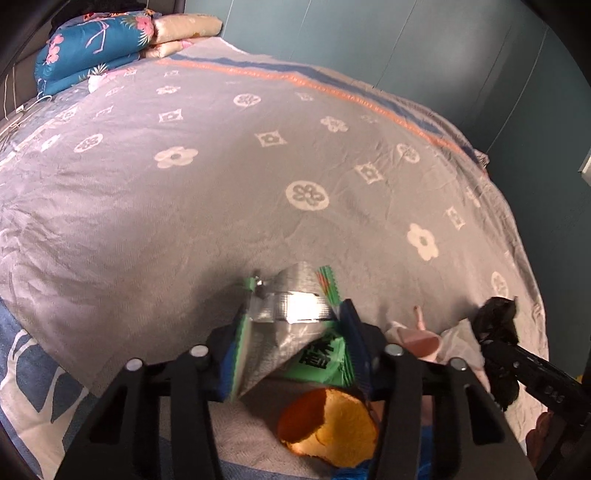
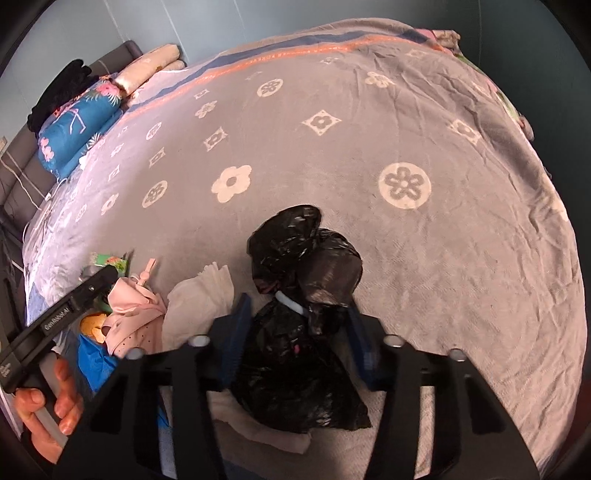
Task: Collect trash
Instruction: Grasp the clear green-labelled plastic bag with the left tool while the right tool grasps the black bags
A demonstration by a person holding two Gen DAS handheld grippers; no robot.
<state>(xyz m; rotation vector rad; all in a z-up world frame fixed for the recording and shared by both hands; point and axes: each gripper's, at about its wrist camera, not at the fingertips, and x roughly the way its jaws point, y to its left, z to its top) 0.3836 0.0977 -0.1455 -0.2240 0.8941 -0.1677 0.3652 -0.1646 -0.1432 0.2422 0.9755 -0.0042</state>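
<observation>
A green and silver snack wrapper [image 1: 295, 314] stands creased between the blue pads of my left gripper [image 1: 293, 332], which is shut on it just above the grey flowered blanket [image 1: 221, 184]. An orange peel [image 1: 328, 424] lies right below the jaws. In the right wrist view a crumpled black plastic bag [image 2: 295, 258] with a white ring [image 2: 291, 298] sits between the blue pads of my right gripper [image 2: 299, 332], and they press on its sides. The left gripper's black body [image 2: 88, 291] and a hand [image 2: 55, 402] show at the lower left there.
White tissue [image 2: 207, 295], a pink cloth item [image 2: 133, 321] and something blue [image 2: 92, 358] lie between the two grippers. A folded blue floral quilt [image 1: 92, 44] and cream pillows [image 1: 184, 27] sit at the bed's head. A teal wall [image 1: 406, 44] runs along the far side.
</observation>
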